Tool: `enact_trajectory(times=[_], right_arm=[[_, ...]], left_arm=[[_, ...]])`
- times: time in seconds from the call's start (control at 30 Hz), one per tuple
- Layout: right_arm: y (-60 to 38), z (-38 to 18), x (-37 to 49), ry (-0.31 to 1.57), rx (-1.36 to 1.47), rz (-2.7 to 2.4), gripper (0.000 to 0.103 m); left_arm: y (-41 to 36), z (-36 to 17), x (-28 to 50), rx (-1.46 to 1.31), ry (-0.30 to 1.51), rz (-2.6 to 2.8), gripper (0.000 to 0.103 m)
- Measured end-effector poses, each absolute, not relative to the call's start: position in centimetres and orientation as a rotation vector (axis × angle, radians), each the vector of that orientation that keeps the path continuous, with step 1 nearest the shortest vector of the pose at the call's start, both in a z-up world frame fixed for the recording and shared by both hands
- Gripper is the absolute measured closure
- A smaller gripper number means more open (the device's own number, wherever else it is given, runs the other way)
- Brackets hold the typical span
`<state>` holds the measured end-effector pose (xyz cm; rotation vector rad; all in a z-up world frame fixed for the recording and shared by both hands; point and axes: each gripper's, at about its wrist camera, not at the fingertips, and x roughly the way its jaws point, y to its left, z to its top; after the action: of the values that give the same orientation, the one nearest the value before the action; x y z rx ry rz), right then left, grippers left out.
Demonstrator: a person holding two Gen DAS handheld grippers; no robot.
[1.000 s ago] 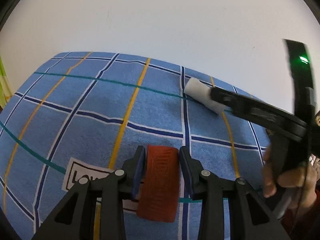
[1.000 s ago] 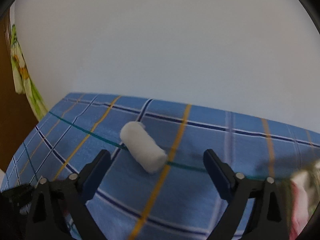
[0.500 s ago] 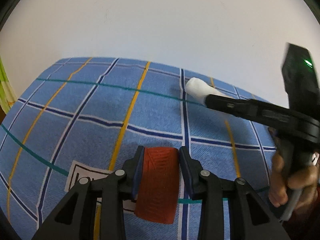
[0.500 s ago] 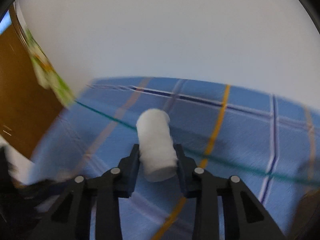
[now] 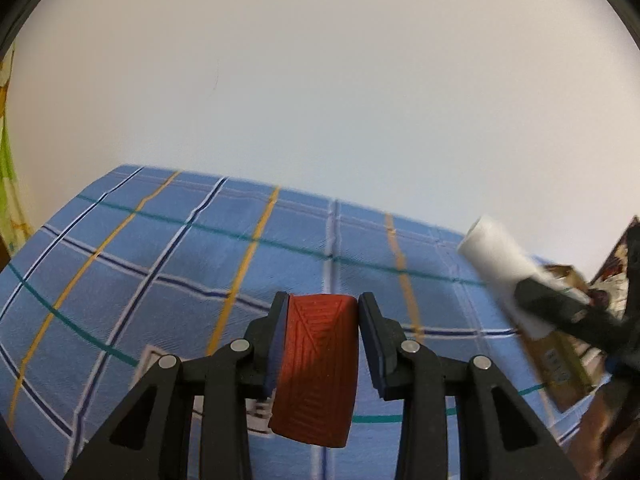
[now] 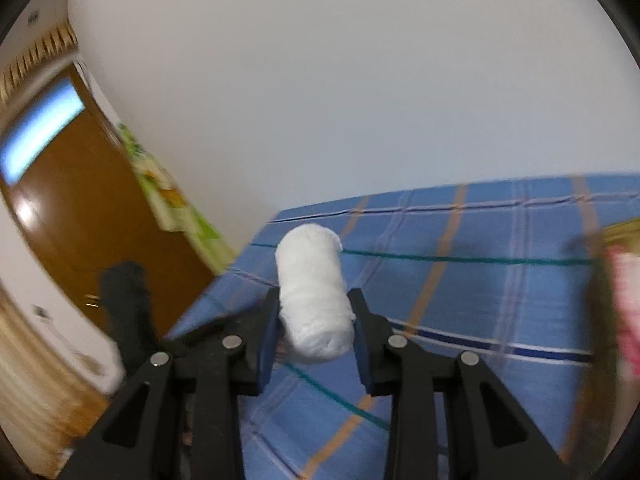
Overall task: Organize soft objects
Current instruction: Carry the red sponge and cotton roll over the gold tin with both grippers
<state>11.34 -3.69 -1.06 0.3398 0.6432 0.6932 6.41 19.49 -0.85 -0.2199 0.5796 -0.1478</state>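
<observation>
An orange-red ribbed soft block (image 5: pixel 316 368) is clamped between the pads of my left gripper (image 5: pixel 322 320), lifted a little above the blue checked cloth (image 5: pixel 168 264). A white yarn roll (image 6: pixel 314 296) is gripped by my right gripper (image 6: pixel 314 320), its far end sticking up past the fingertips. The same white roll (image 5: pixel 496 268) shows at the right of the left wrist view, carried by the right gripper's dark fingers (image 5: pixel 560 308) above the cloth.
A patterned box or basket (image 5: pixel 568 360) sits at the right edge of the cloth, with something pink (image 6: pixel 624 312) in it, blurred. A white label (image 5: pixel 200 392) lies on the cloth under my left gripper. A white wall stands behind; a brown door (image 6: pixel 80 216) is at the left.
My right gripper shut on the white roll, lifted it off the cloth and swung it toward the right side. My left gripper rose slightly with the orange-red block.
</observation>
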Motion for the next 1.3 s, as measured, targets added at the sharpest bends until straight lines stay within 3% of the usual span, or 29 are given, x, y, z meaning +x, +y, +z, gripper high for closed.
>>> enact_trajectory(times=[0.2,0.63,0.7,0.73,0.77,0.8,0.83,0.93,1.17,1.3], right_arm=[[-5.2,-0.8,7.8,0.566,0.226,0.479,0.070],[-8.4,-0.5,4.8,0.523,0.198,0.391,0.075],[-8.7,-0.6,4.8,0.532,0.184,0.389,0.067],[-8.4,-0.8,4.9,0.549,0.177,0.403,0.059],[-8.2,-1.2,4.9,0.575,0.164,0.411,0.039],[-7.7,-1.5,5.1,0.597,0.145,0.398,0.027],[-7.5,-2.1,5.2,0.609,0.132,0.385,0.027],[-6.0,-3.2,6.5,0.682,0.041,0.334,0.031],[-4.8,-5.7,8.6,0.805,-0.049,0.319,0.065],[-4.6,-6.8,9.2,0.854,-0.107,0.288,0.073]], left_arm=[[16.9,0.4,4.6,-0.193,0.484,-0.181,0.066],[16.1,-0.2,3.0,-0.207,0.504,-0.126,0.066],[16.2,-0.2,3.0,-0.207,0.499,-0.107,0.066],[16.2,-0.2,2.9,-0.207,0.500,-0.107,0.066],[16.2,-0.3,3.0,-0.209,0.502,-0.110,0.066],[16.1,-0.4,3.0,-0.209,0.503,-0.114,0.066],[16.0,-0.3,3.0,-0.206,0.501,-0.117,0.066],[15.6,-0.3,2.9,-0.185,0.494,-0.119,0.066],[15.5,-0.3,2.9,-0.171,0.490,-0.125,0.066],[15.5,-0.3,2.9,-0.167,0.486,-0.122,0.066]])
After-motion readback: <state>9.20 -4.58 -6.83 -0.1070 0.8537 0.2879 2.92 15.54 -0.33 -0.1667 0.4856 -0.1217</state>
